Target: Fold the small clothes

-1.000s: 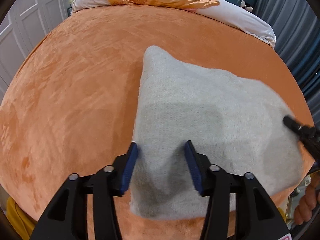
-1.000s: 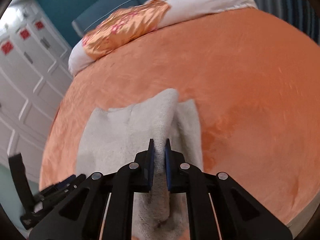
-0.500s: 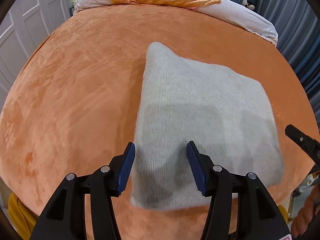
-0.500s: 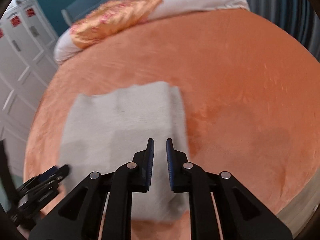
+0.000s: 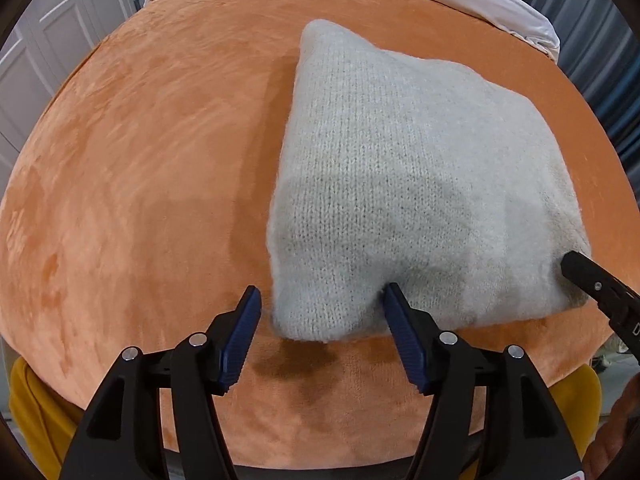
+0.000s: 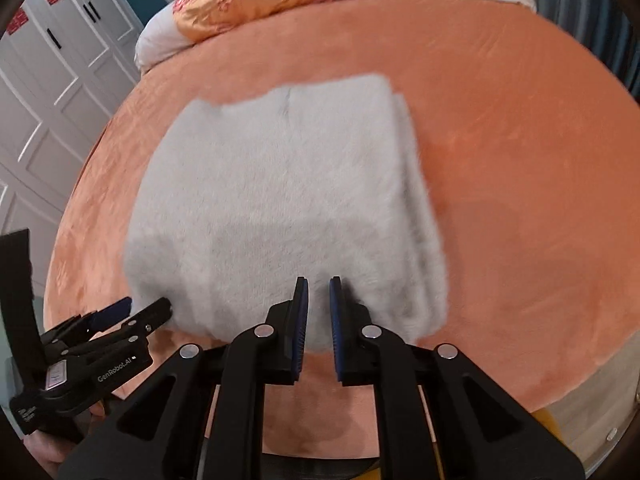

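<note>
Grey knit sweater [image 5: 400, 184] lies folded square on the orange bed [image 5: 140, 160], layered edge at 3 o'clock, probably for one more fold. My left claw [image 5: 320, 332] is spread wide, bracketing its near corner. My right claw [image 6: 318, 320] is narrowly parted, holding nothing, sweater at 12 o'clock.

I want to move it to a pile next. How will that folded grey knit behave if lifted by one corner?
The folded sweater is soft, fuzzy knit, so it would likely sag and droop. Stacked layers show along its right edge, so a one-corner lift may let them slide open. It probably grips the plush orange blanket rather than slipping.
</note>
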Demonstrator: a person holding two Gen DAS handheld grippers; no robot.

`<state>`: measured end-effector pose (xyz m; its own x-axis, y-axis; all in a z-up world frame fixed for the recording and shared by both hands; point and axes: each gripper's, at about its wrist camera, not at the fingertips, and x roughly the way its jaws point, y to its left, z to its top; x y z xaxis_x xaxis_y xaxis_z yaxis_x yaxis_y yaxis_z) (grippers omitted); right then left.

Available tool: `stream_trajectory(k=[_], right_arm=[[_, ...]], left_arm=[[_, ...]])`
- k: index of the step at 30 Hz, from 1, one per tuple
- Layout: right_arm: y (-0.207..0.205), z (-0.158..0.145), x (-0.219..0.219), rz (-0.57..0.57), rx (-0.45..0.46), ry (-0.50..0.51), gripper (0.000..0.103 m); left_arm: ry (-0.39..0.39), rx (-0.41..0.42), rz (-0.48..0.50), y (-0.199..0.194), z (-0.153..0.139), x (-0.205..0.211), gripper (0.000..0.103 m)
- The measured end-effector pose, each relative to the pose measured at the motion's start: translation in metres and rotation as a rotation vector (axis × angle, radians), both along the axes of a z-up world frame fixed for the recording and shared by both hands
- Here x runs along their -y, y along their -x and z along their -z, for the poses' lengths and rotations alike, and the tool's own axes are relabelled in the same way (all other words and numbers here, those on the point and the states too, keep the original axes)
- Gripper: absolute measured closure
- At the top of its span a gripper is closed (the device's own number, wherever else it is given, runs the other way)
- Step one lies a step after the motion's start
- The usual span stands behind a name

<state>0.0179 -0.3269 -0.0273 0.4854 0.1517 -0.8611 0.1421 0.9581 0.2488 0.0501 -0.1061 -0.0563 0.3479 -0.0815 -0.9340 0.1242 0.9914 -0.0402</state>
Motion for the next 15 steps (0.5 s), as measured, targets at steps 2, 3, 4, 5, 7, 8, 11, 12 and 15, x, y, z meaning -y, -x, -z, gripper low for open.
stream_trajectory(k=[2,3,4,5,7,8,11,12,15], right_arm=[[-0.001,0.012,0.006,0.012,-0.032,-0.003,0.095],[0.0,0.026,0.006,0.003,-0.069,0.006,0.097],[0.0,0.036,0.005,-0.01,-0.092,0.006,0.097],[0.002,0.035,0.005,-0.008,-0.081,0.007,0.097],[0.008,0.018,0.006,0.0,-0.042,-0.003,0.097],[0.011,0.013,0.008,0.01,-0.024,-0.01,0.097],[0.02,-0.003,0.017,0.054,0.034,-0.027,0.097],[0.022,-0.004,0.021,0.067,0.042,-0.007,0.096],[0.016,0.015,0.02,0.059,-0.018,0.034,0.09]], left_arm=[[-0.014,0.006,0.003,0.001,0.001,0.002,0.04],[-0.021,0.004,0.005,0.002,0.002,0.003,0.04],[-0.023,0.002,0.006,0.004,0.001,0.004,0.04],[-0.021,0.003,0.007,0.006,-0.002,0.004,0.04],[-0.014,0.011,0.011,0.01,-0.009,0.002,0.041],[-0.012,0.013,0.01,0.011,-0.012,0.001,0.041],[-0.005,0.031,0.001,0.014,-0.021,0.0,0.041],[-0.001,0.035,0.0,0.015,-0.023,0.0,0.041],[-0.009,0.042,0.006,0.014,-0.025,0.004,0.041]])
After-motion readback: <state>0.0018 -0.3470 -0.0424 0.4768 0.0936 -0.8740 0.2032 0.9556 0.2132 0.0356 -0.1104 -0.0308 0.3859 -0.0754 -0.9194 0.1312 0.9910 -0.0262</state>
